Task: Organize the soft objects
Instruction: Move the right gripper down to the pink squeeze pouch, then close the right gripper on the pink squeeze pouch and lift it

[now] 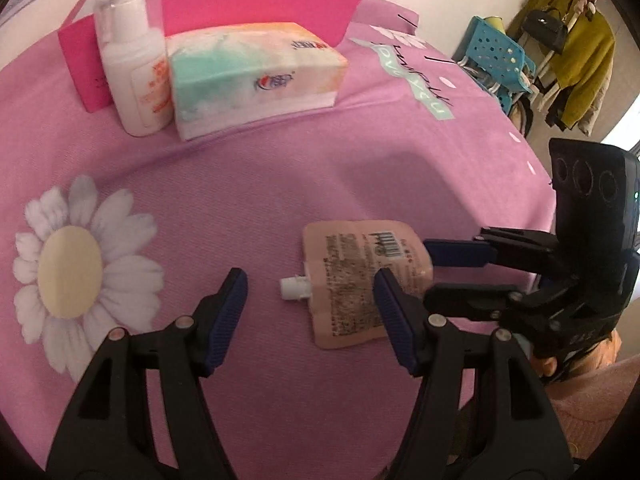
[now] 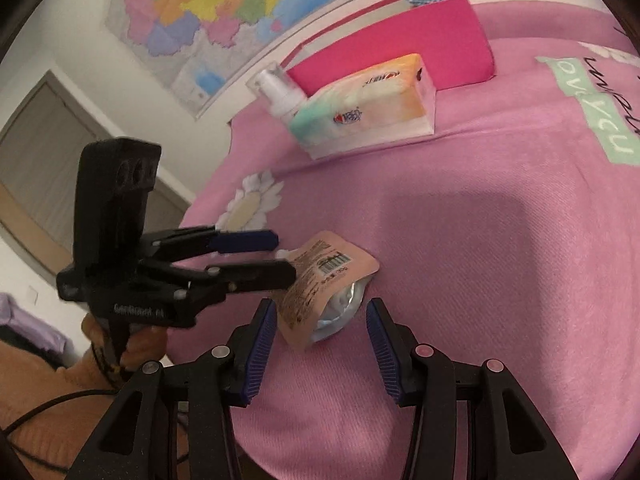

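A beige spout pouch (image 1: 352, 280) lies flat on the pink cloth, its white cap pointing left. My left gripper (image 1: 310, 312) is open, its jaws on either side of the pouch's capped end, just above it. My right gripper (image 1: 430, 276) comes in from the right, open, at the pouch's far edge. In the right wrist view the pouch (image 2: 320, 284) lies just ahead of the open right gripper (image 2: 320, 336), and the left gripper (image 2: 284, 256) reaches in from the left. A soft tissue pack (image 1: 256, 76) and a white pump bottle (image 1: 134, 64) stand in front of a pink box (image 1: 260, 8).
The pink cloth (image 1: 240, 200) carries a white daisy print (image 1: 76, 272) at the left. A blue chair (image 1: 500, 60) and a coat rack (image 1: 576, 48) stand beyond the table's right edge. A map (image 2: 208, 4) hangs on the wall.
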Demonstrator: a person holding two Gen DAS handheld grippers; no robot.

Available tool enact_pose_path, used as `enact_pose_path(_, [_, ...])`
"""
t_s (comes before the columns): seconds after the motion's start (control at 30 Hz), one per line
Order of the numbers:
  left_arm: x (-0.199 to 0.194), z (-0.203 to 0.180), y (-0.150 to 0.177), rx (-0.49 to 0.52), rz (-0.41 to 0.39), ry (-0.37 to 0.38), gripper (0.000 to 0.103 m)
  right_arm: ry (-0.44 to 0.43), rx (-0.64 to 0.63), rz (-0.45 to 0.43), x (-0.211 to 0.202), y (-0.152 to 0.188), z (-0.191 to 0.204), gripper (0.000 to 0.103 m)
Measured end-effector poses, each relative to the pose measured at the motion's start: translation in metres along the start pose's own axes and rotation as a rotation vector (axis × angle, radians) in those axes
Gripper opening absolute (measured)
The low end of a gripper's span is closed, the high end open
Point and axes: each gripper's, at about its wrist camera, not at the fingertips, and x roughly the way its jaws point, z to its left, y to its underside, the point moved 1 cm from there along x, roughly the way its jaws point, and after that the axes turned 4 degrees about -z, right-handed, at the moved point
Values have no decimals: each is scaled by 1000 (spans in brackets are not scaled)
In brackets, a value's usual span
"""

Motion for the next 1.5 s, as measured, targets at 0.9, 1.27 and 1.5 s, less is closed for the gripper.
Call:
enact_pose_path(0.9, [-7,-8,15,-34,-45,-22,58,68,-68,-18,16,-2,12,21])
enact_pose_path(1.27, [-8,-4,13,-44,-29,2,58,59,-66,-16,17,-8,7,22])
enact_pose_path(1.5, [-2,-17,8,-27,-9,-52,58,98,-75,-63,14,0,10,23])
